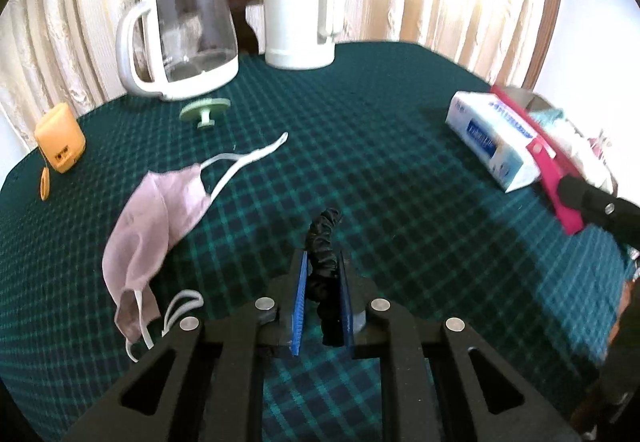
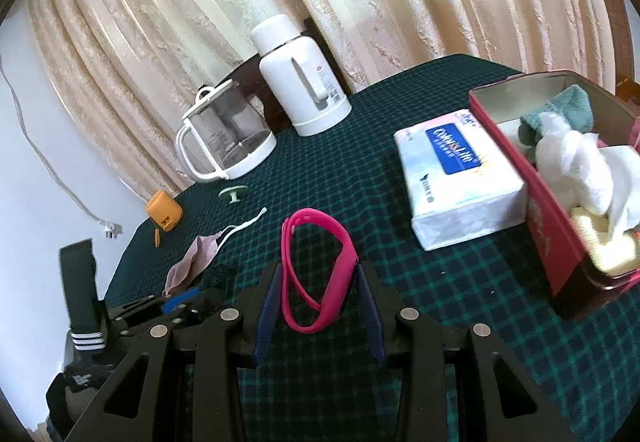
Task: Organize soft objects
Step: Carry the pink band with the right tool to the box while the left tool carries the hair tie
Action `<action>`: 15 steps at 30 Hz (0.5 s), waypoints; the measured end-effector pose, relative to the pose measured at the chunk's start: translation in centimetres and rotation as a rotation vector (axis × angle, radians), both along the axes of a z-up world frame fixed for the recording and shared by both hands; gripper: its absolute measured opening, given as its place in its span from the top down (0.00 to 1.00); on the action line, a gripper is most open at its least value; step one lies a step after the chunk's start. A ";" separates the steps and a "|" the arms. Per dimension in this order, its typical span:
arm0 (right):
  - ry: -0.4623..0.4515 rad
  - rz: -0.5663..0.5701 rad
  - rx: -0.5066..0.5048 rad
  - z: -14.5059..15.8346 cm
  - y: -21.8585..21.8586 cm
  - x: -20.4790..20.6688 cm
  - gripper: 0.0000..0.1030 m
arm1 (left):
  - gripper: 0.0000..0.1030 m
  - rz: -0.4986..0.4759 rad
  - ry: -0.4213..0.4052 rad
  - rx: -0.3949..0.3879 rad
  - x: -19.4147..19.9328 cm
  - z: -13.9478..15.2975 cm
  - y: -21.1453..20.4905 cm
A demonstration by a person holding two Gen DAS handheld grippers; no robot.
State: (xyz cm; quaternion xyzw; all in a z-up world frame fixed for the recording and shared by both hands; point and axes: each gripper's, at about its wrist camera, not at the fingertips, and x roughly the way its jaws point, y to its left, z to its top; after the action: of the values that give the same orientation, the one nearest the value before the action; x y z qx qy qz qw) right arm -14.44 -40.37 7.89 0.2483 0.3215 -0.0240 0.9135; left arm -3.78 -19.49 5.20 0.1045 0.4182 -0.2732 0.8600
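Note:
A black scrunchie (image 1: 322,238) sits pinched between the blue pads of my left gripper (image 1: 323,258), just above the green checked tablecloth (image 1: 360,146). A pink face mask (image 1: 148,226) with white straps lies to its left. My right gripper (image 2: 319,270) is shut on a pink rubber band loop (image 2: 344,246), which sticks out ahead of the fingers. In the left wrist view the pink band (image 1: 548,178) hangs at the far right. A red tin box (image 2: 560,250) at the right holds a teal cloth, white tissue and a yellow cloth.
A tissue pack (image 2: 460,178) lies beside the red tin. At the back stand a glass kettle (image 1: 180,42) and a white thermos jug (image 1: 300,10). A green disc (image 1: 202,113) and an orange case (image 1: 60,138) lie at the far left near the table edge.

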 end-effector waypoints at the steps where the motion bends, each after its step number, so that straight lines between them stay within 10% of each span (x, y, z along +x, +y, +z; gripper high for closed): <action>1: -0.005 -0.005 -0.001 0.1 -0.2 -0.1 0.61 | 0.86 -0.002 -0.007 -0.012 -0.1 0.5 -0.1; 15: -0.091 -0.202 -0.076 3.3 -5.5 -4.6 0.61 | 0.86 -0.118 -0.033 -0.085 -2.2 4.0 -3.7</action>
State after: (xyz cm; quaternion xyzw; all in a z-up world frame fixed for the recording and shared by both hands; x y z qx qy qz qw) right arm -19.02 -45.89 11.15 0.2453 0.2519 -0.1169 0.9288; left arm -5.99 -23.18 9.15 0.0968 0.3850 -0.3389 0.8530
